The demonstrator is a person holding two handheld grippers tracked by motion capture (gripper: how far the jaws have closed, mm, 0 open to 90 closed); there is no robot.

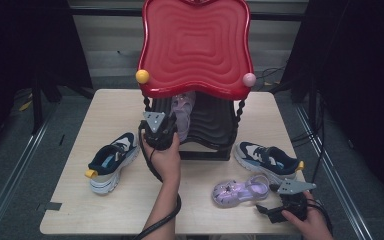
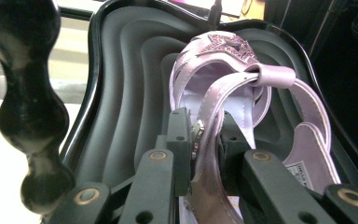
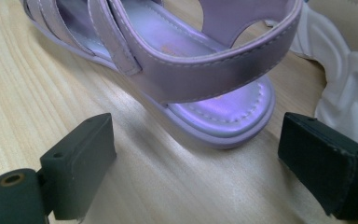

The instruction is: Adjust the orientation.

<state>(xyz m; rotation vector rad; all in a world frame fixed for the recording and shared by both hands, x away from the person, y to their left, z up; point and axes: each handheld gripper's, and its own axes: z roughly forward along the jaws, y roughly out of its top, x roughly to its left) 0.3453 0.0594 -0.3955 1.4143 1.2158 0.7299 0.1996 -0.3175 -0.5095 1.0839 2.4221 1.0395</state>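
Left jaws: pinched tight on the strap of a purple sandal (image 2: 223, 93).
Left gripper (image 1: 158, 131): it is at the front of the shelf, with a hand (image 1: 166, 159) around it.
Held sandal: it sits tilted on the black lower shelf (image 2: 121, 84), toe pointing away.
Right jaws: spread wide, with nothing between them.
Right gripper (image 1: 279, 209): it is low at the near right edge of the table, just behind the heel of the second purple sandal (image 3: 191, 70).
Second sandal: it lies flat on the wood, not touching the jaws.
Shelf stand: it has a red wavy top (image 1: 196, 45) with a yellow ball (image 1: 142, 76) and a pink ball (image 1: 249, 79) at the front corners.
Left sneaker (image 1: 111, 160): dark blue and white, on the table to the left of the stand.
Right sneaker (image 1: 266, 159): same colours, to the right of the stand, near the second sandal.
Table (image 1: 80, 210): light wood.
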